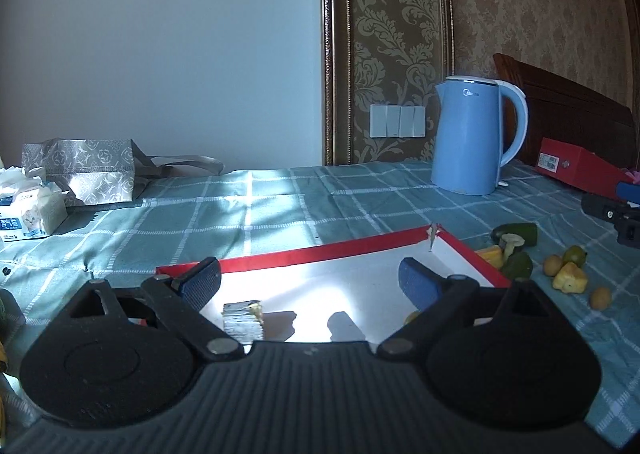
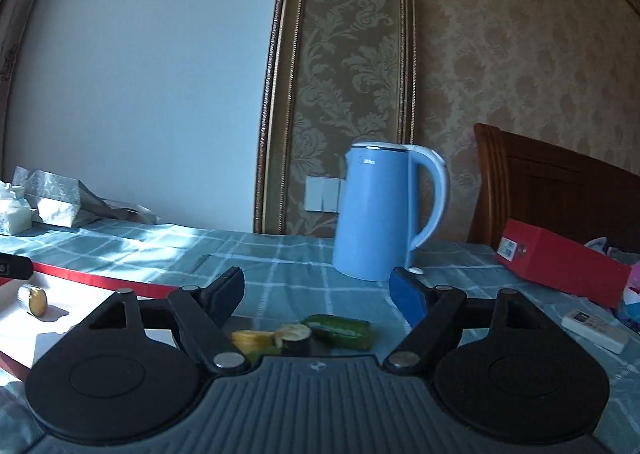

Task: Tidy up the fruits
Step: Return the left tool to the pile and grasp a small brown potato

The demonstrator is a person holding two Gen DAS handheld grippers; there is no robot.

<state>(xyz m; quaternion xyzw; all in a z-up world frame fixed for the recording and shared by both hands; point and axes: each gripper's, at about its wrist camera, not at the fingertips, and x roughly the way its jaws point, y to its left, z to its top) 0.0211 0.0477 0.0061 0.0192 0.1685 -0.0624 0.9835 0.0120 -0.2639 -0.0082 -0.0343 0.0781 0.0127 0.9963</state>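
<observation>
Left wrist view, left gripper (image 1: 310, 280) spread empty over red tray (image 1: 296, 254), one fruit chunk (image 1: 243, 321) inside, right gripper (image 2: 318, 290) apart, empty.

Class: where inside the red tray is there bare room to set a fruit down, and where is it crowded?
The red tray has bare white floor across its middle and far side, past the single fruit piece. The crowding is outside, right of the tray, at the fruit cluster.

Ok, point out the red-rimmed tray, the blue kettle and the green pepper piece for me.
red-rimmed tray (image 1: 320, 254): left wrist view, far red rim.
blue kettle (image 2: 372, 222): right wrist view, body.
green pepper piece (image 2: 340, 328): right wrist view, top skin.
</observation>
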